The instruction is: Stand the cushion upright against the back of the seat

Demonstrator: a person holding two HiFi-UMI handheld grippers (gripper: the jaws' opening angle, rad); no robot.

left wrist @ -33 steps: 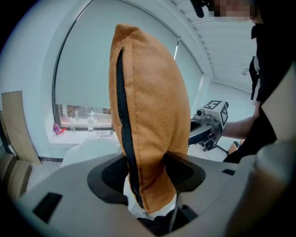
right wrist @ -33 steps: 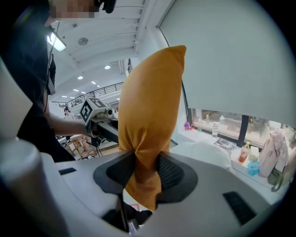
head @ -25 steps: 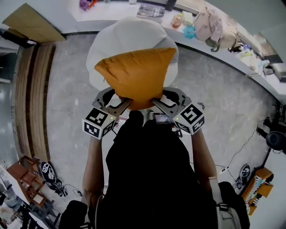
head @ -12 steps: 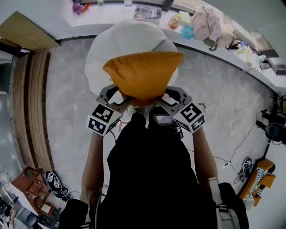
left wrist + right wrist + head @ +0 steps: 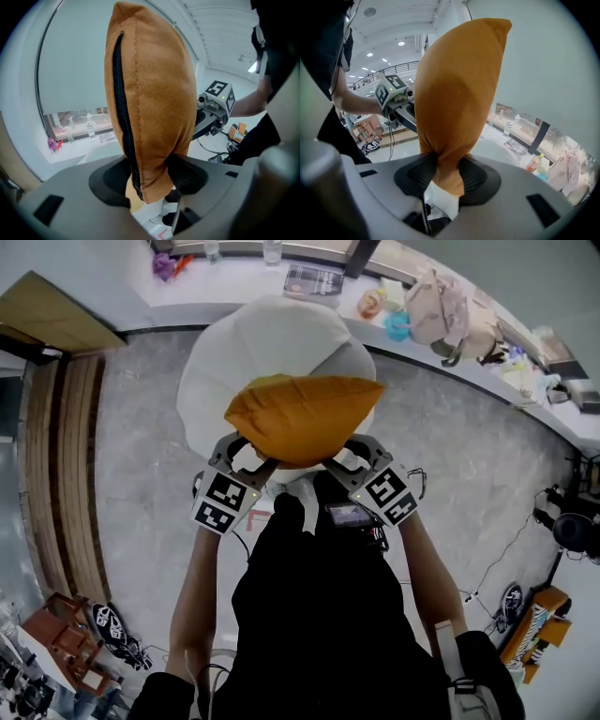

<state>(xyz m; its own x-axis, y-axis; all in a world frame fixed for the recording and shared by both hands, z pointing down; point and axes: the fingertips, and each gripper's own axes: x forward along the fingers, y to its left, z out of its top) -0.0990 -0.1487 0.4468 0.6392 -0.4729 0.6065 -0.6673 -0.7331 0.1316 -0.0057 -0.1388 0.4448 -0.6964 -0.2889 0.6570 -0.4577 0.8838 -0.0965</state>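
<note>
An orange cushion hangs in the air over a white round seat, held by its two near corners. My left gripper is shut on the corner with the black zipper; in the left gripper view the cushion rises upright between the dark pads. My right gripper is shut on the other corner, and in the right gripper view the cushion is pinched tight between the pads. The cushion's far edge lies across the seat's middle in the head view.
A long white counter curves behind the seat, carrying bottles, a book, a pink bag and small items. A wooden bench runs along the left. Grey floor lies to the right, with cables and gear at the far right.
Both grippers have carried the cushion forward and lower over the white seat. The cushion now looks flatter and more tipped away from me. The grip on both corners is unchanged.
</note>
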